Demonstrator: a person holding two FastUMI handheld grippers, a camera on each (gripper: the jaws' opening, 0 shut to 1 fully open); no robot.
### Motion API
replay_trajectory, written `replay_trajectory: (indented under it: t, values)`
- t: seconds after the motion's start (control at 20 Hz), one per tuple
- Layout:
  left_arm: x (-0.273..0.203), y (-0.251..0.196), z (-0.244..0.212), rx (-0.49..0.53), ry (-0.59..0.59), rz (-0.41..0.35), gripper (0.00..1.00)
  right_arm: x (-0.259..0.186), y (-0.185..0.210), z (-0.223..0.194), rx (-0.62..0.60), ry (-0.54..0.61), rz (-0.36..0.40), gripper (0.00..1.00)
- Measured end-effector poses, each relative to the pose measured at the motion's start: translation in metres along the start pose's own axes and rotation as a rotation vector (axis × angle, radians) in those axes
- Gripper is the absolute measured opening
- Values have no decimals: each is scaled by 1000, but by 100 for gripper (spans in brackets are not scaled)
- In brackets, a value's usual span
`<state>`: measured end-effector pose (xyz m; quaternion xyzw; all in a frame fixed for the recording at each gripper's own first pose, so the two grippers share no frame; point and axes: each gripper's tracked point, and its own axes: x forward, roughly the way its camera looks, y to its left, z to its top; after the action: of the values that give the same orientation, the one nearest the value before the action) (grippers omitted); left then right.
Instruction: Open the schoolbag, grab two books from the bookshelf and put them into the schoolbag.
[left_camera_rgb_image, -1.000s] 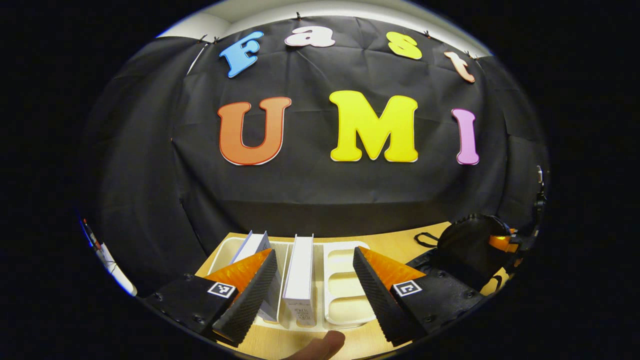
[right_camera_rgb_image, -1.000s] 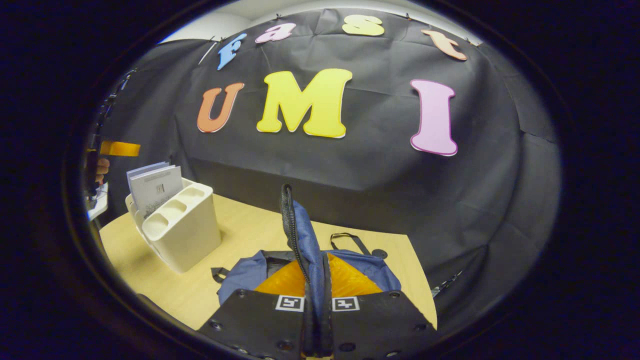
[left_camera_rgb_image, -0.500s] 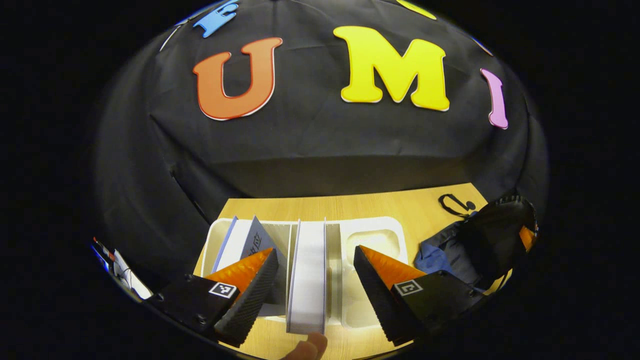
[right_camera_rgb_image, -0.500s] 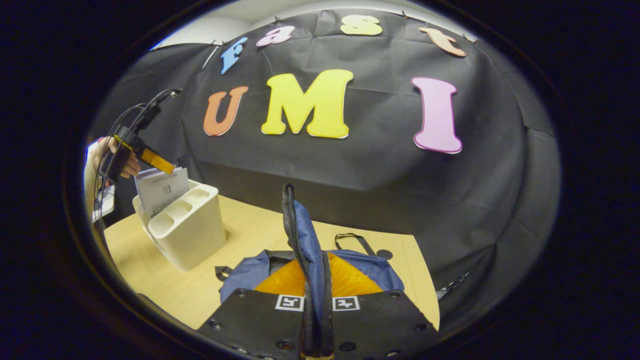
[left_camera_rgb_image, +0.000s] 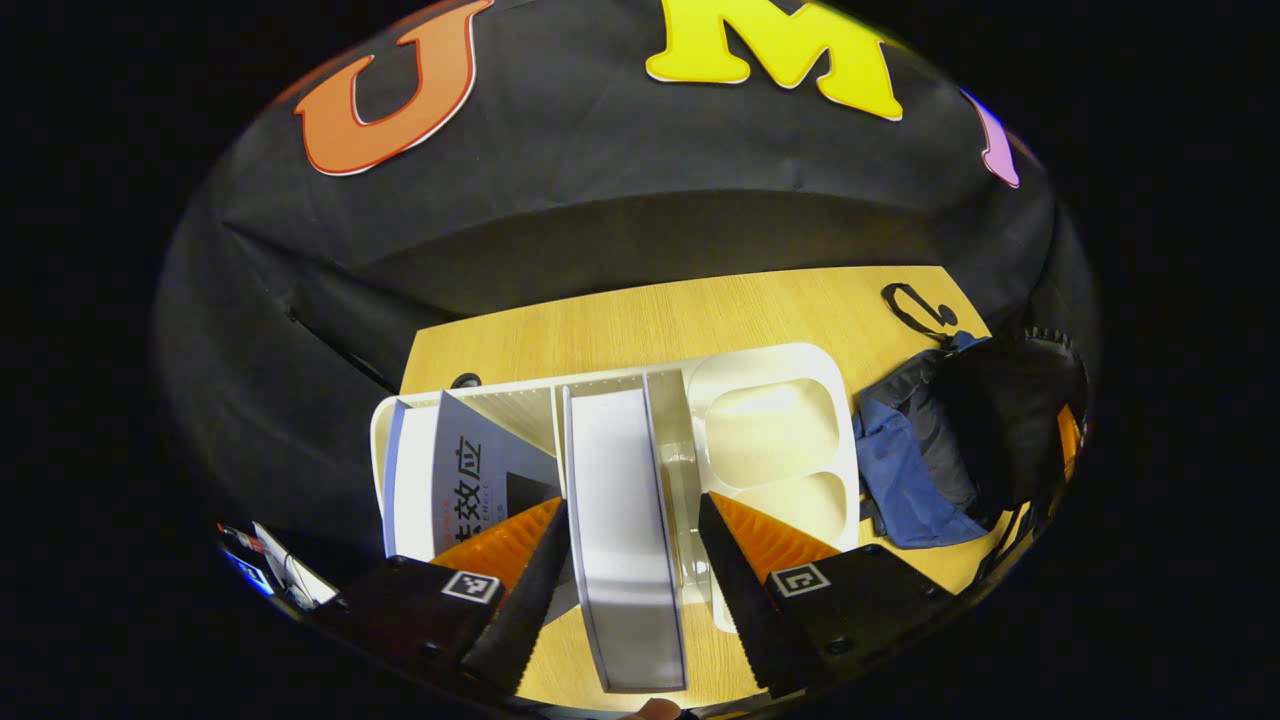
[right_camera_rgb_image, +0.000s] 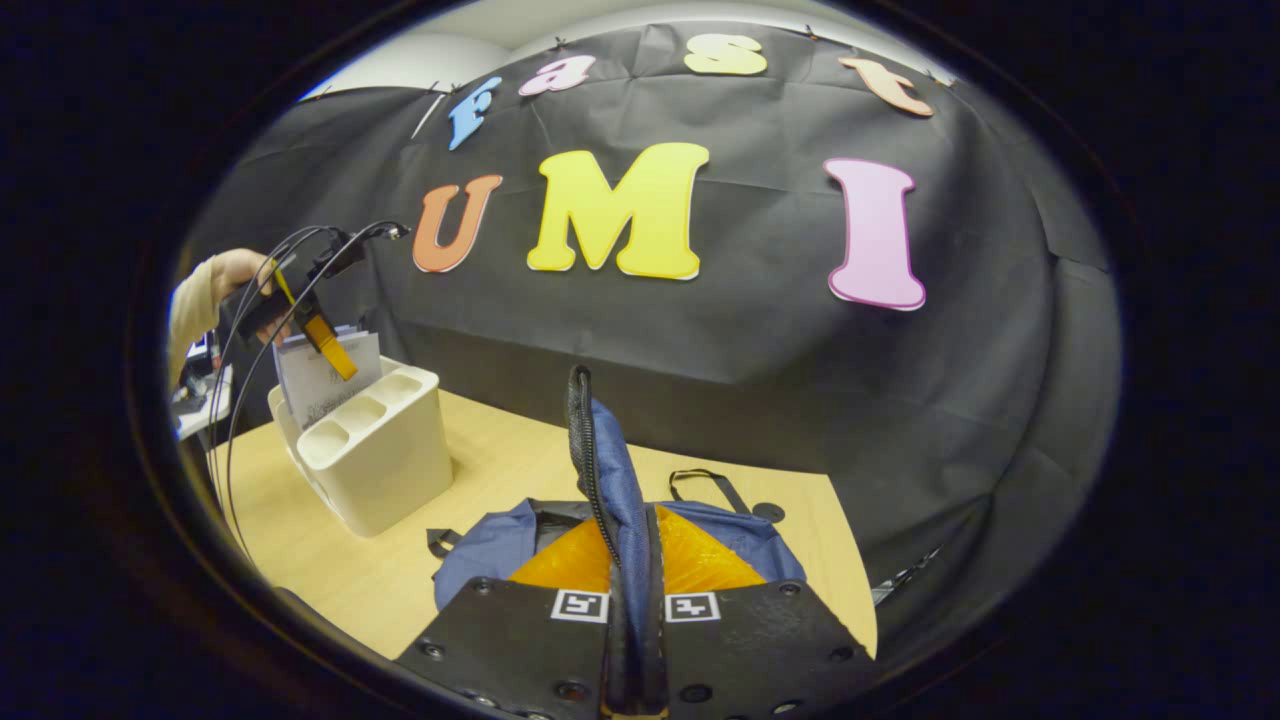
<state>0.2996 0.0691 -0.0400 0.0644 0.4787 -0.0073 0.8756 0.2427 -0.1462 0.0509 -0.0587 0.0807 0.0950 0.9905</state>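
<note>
A white bookshelf (left_camera_rgb_image: 770, 358) stands on the wooden table and holds two upright books. My left gripper (left_camera_rgb_image: 630, 510) hangs open above it and points down. One finger stands on each side of the white book (left_camera_rgb_image: 620, 480), and the grey-covered book (left_camera_rgb_image: 470, 470) leans just to the left. The blue schoolbag (left_camera_rgb_image: 905, 480) lies to the right. In the right gripper view, my right gripper (right_camera_rgb_image: 630, 560) is shut on the schoolbag's zippered flap (right_camera_rgb_image: 600, 460) and holds it upright above the bag (right_camera_rgb_image: 490, 550). Far left there, a hand (right_camera_rgb_image: 215, 285) holds the left gripper (right_camera_rgb_image: 325, 335) over the bookshelf (right_camera_rgb_image: 380, 465).
The bookshelf's right side has empty moulded compartments (left_camera_rgb_image: 770, 430). A black strap loop (left_camera_rgb_image: 915, 310) of the bag lies on the table (left_camera_rgb_image: 640, 320) behind it. Cables (right_camera_rgb_image: 240, 400) trail from the left gripper. The black cloth wall closes off the back of the table.
The left gripper tilted down and came in over the bookshelf, so its fingers now flank the white book. The right gripper kept the flap held up without moving.
</note>
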Motion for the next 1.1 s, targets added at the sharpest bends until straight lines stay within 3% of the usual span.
replay_trajectory:
  t: [0.15, 0.3, 0.4, 0.45, 0.5, 0.6, 0.65, 0.7, 0.75, 0.9, 0.95, 1.1]
  values:
    - [6, -8, -11, -19, 66, -34, 72, 0, 2, 0, -30, 3, 5, 6]
    - [9, -4, -11, -18, 71, -27, 52, -1, 2, 2, -37, 2, 10, 6]
    - [9, -4, -10, -21, 66, -18, 49, -2, 0, 4, -29, 1, 13, 10]
    - [7, -6, -10, -28, 68, -14, 53, -2, -1, 3, -23, 1, 11, 10]
    - [5, -6, -12, -34, 68, -9, 48, -3, -4, 4, -16, 1, 12, 6]
    - [-3, -9, -13, -32, 49, -19, 47, -2, -7, 1, 9, 6, 15, 6]
    - [-10, -10, -12, -37, 32, -21, 51, -2, -9, 0, 18, 12, 13, 6]
    - [-17, -9, -8, -40, 3, -16, 47, -1, -11, -1, 19, 16, 12, 6]
    - [-23, -9, -5, -62, -27, -1, 50, -1, -12, -2, 19, 19, 5, 6]
    - [-46, -10, -9, -99, -91, 2, 46, -4, -12, -4, 45, 41, -9, 6]
    - [-54, -10, -9, -111, -117, 4, 50, -5, -12, -5, 46, 41, -8, 6]
    - [-82, -16, -12, -114, -165, -11, 46, -4, -12, -6, 53, 52, -10, 6]
